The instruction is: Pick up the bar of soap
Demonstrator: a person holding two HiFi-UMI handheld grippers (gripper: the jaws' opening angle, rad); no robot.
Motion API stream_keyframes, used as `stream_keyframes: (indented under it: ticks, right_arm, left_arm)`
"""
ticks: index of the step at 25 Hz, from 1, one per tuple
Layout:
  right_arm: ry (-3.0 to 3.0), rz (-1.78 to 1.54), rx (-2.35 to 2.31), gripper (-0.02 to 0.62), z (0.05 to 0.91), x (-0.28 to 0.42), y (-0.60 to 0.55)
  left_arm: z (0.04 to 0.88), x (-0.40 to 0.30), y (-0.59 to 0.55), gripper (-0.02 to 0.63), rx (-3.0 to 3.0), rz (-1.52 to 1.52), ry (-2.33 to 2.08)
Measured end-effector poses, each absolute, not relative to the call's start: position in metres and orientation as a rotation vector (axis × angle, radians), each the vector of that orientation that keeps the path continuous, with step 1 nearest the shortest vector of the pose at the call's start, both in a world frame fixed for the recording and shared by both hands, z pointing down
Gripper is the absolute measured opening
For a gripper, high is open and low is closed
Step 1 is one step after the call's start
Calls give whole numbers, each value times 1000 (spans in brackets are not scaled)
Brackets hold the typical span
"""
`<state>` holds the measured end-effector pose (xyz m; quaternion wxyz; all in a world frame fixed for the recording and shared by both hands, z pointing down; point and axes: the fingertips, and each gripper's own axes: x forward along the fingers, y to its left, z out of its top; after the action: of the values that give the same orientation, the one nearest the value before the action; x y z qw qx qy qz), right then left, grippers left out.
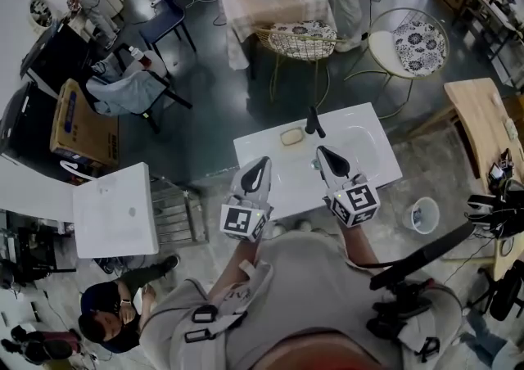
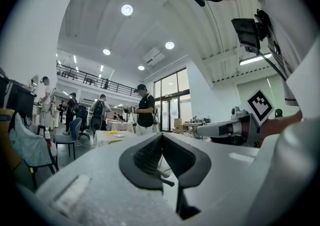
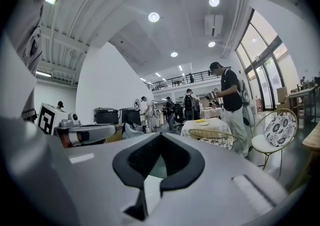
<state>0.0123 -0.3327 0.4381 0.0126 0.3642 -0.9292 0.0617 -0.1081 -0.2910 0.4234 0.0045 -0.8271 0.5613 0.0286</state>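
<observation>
The pale bar of soap [image 1: 291, 137] lies on the white washbasin top [image 1: 372, 165], just left of the black tap [image 1: 313, 123]. Both grippers hover over the near side of the basin top and point level, away from me. My left gripper [image 1: 264, 162] is shut and empty, a little short of the soap and to its left. Just right of the soap, beside the tap, my right gripper [image 1: 322, 150] is also shut and empty. In the gripper views the left gripper [image 2: 161, 135] and right gripper [image 3: 160, 134] have their tips together. Neither of those views shows the soap.
A white square table [image 1: 115, 209] stands at the left and a wooden table [image 1: 483, 119] at the right. Two gold wire chairs [image 1: 303, 39] [image 1: 413, 41] stand beyond the basin. A small bucket [image 1: 424, 214] sits on the floor at the right. A person [image 1: 110, 323] crouches at the lower left.
</observation>
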Motion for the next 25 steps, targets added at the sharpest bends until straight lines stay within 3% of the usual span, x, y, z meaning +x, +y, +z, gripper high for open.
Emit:
stream_keyframes:
  ticks: [12,13,16,17,25]
  right_arm:
    - [-2887,207,1089,2,449,-13,-333]
    - [-2888,207,1084,2,449,-16,-333]
    - [-2879,213,1079,2,451,-22,-332]
    - [-2875,215,1079,2,451,-23,-333]
    - [-2865,210,1067,2,451,-28,-330]
  left_arm:
    - [422,-116,-290,8,-2636,83,1661]
    - [420,-119,-291,47,-2623,95,1671]
    - [410,-131,-294,377,-2549,162,1719]
    - [409,-135,-294,403,-2527,164,1731]
    - [417,-139,-296,396,-2584,109,1695]
